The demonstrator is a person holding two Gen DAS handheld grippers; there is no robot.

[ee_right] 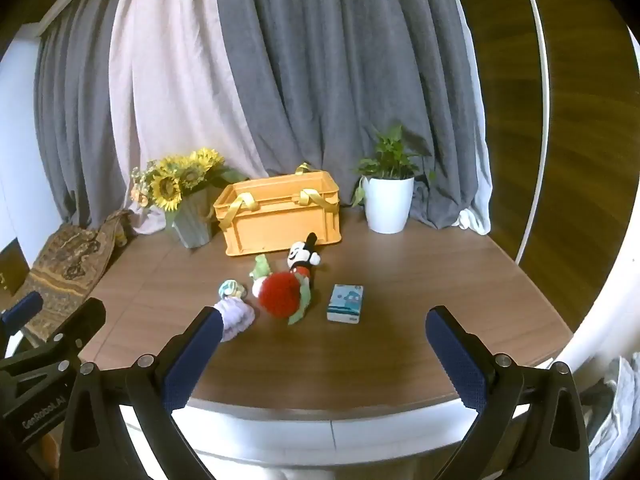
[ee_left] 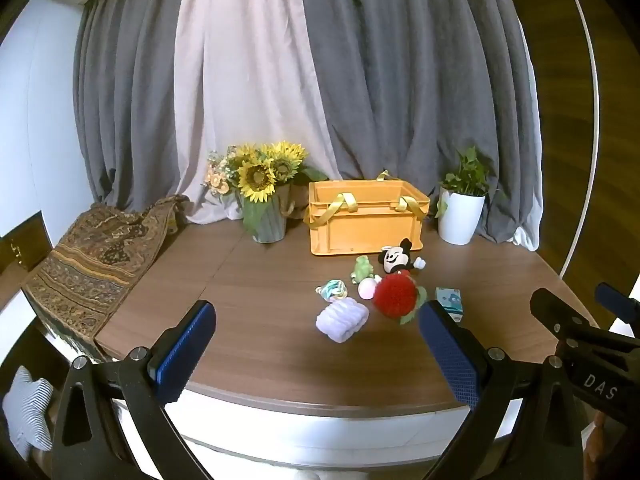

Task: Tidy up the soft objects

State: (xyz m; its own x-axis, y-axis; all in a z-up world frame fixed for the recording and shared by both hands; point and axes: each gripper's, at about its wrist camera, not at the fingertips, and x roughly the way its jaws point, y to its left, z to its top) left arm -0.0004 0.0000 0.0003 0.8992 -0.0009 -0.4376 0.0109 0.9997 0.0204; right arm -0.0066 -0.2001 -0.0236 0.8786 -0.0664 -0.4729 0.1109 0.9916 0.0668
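An orange crate (ee_left: 366, 224) (ee_right: 280, 216) with yellow handles stands at the back of the round wooden table. In front of it lie a Mickey plush (ee_left: 396, 258) (ee_right: 302, 256), a green plush (ee_left: 362, 268) (ee_right: 261, 266), a red strawberry plush (ee_left: 396, 294) (ee_right: 280, 294), a pink ball (ee_left: 367, 288), a pastel scrunchie (ee_left: 332, 290) (ee_right: 230, 289), a lavender towel roll (ee_left: 342, 320) (ee_right: 238, 314) and a blue tissue pack (ee_left: 450, 300) (ee_right: 346, 303). My left gripper (ee_left: 316, 320) and right gripper (ee_right: 322, 326) are open and empty, near the table's front edge.
A sunflower vase (ee_left: 266, 200) (ee_right: 188, 204) stands left of the crate and a white potted plant (ee_left: 460, 208) (ee_right: 388, 196) right of it. A patterned cloth (ee_left: 96, 264) drapes the left edge. Curtains hang behind.
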